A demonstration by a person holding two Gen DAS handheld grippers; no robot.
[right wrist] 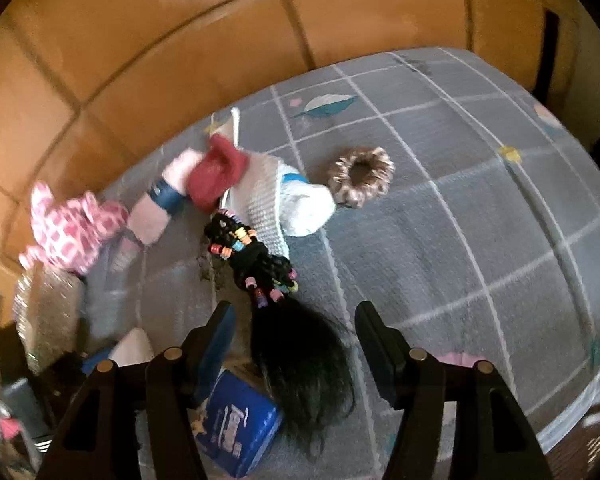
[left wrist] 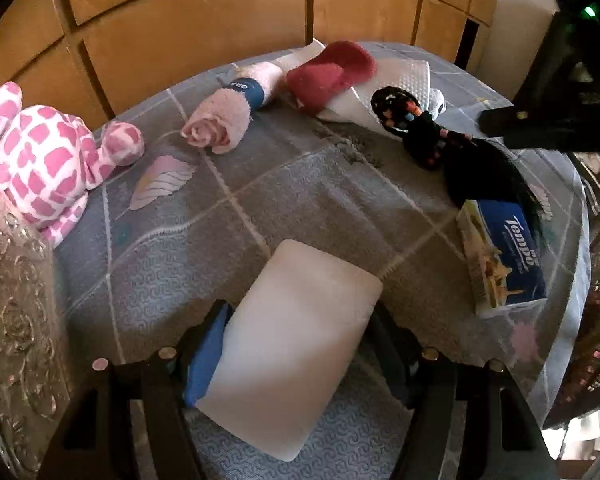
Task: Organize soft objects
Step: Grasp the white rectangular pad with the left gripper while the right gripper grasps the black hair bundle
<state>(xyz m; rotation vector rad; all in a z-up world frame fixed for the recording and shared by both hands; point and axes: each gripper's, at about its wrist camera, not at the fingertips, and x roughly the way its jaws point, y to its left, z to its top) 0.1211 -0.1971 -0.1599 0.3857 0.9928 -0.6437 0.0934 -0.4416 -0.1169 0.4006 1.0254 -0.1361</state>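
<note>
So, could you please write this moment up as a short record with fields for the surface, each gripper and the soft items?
surface: grey checked cloth, wooden panels behind
left gripper: shut on white pad, low over the cloth
right gripper: open, straddling black hairpiece without pressing it
hairpiece: beaded braid end toward the far side, loose end by blue tissue pack
far row: pink spotted plush, rolled pink towel, red slipper, white knit cloth
apart: brown scrunchie
</note>
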